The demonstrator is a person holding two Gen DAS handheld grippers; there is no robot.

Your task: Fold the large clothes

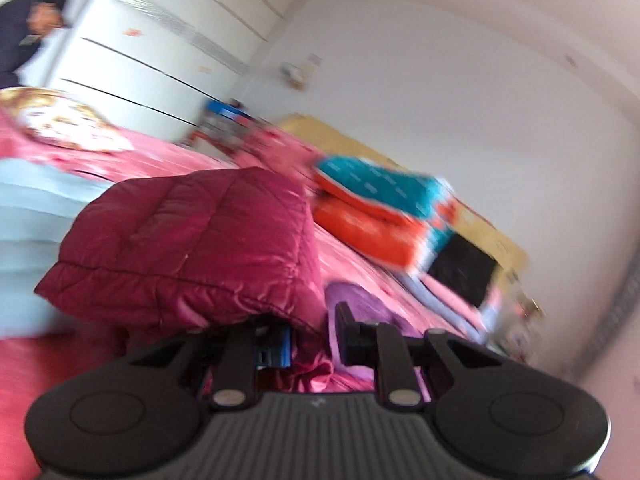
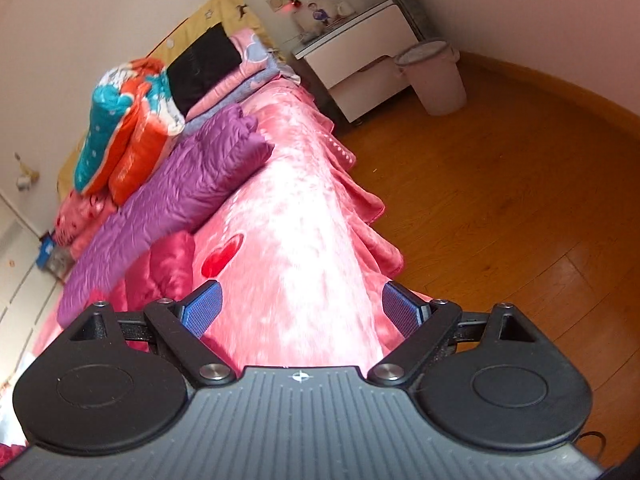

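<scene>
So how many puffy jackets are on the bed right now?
2. The maroon jacket is bunched up in the left gripper; the purple jacket lies flat beside the stacked bedding. More could be hidden in that stack.

The puffy dark red jacket (image 1: 188, 248) is bunched up in a soft heap on the pink bed (image 2: 296, 216). A puffy purple jacket (image 2: 176, 196) lies stretched out beside it.
</scene>
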